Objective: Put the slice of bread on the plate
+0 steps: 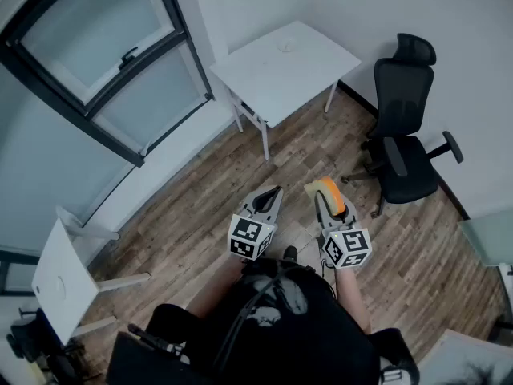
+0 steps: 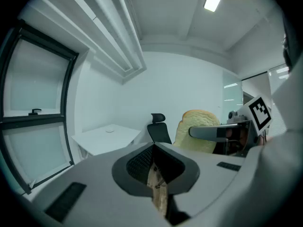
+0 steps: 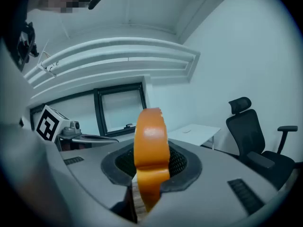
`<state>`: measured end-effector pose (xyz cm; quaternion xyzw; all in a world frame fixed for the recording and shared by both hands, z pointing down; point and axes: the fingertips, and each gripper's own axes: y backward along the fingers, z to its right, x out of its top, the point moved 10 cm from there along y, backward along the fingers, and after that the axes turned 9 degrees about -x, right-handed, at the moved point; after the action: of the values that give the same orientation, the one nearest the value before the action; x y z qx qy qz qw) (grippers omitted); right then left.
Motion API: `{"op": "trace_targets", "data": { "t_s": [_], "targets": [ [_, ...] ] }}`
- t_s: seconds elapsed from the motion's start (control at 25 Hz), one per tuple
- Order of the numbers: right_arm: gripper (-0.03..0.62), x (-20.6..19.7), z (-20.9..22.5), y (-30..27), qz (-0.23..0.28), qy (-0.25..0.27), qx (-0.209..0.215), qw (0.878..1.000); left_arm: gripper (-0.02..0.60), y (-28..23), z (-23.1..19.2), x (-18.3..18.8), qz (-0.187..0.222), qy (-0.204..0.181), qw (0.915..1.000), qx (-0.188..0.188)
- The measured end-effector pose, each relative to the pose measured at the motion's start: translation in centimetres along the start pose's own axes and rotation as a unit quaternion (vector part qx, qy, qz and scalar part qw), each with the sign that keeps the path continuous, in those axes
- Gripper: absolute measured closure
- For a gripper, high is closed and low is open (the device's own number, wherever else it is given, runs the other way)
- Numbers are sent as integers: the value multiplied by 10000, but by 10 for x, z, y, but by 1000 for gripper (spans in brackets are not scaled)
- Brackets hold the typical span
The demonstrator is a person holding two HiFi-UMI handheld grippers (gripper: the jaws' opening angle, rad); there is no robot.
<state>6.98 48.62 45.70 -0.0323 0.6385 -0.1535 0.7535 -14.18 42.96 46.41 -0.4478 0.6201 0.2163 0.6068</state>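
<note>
Tongs on the right (image 1: 324,205) are clamped on the slice of bread (image 1: 332,196), their 2 jaws only narrowly apart with the slice pinched on edge between them. In the right gripper view the bread's orange-brown crust (image 3: 150,145) stands upright out of the tongs (image 3: 149,170) and fills the gap between the pads. From the left gripper view the same slice (image 2: 199,126) shows its pale face.

The left tongs (image 1: 271,192) are closed, jaws together and nothing between them; their own view shows the 2 tips meeting (image 2: 154,151). Both tongs are held side by side above the wooden floor (image 1: 240,183), apart from each other and well short of the white table (image 1: 272,79).

The plate (image 1: 286,45), a small pale round shape, lies near the table's far edge by the wall, with the bread nowhere near it. A black office chair (image 1: 405,135) stands off the table's right corner.
</note>
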Motion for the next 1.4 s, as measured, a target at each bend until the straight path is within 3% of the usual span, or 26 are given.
{"op": "trace_targets", "data": {
  "t_s": [0.44,0.6,1.08,1.4],
  "targets": [
    [493,-6,20,8,-70,-57,-219,9997,575,-8,2,-2,-6,79,9999,102],
    [493,-11,29,5,-78,-348,-179,9992,575,-19,4,-4,-95,72,9999,82],
    [493,-15,65,-4,-287,-445,57,9986,574,-51,16,3,-109,-46,9997,191],
    [493,-9,79,-51,-339,-632,88,9974,575,-84,-20,10,-149,40,9998,106]
  ]
}}
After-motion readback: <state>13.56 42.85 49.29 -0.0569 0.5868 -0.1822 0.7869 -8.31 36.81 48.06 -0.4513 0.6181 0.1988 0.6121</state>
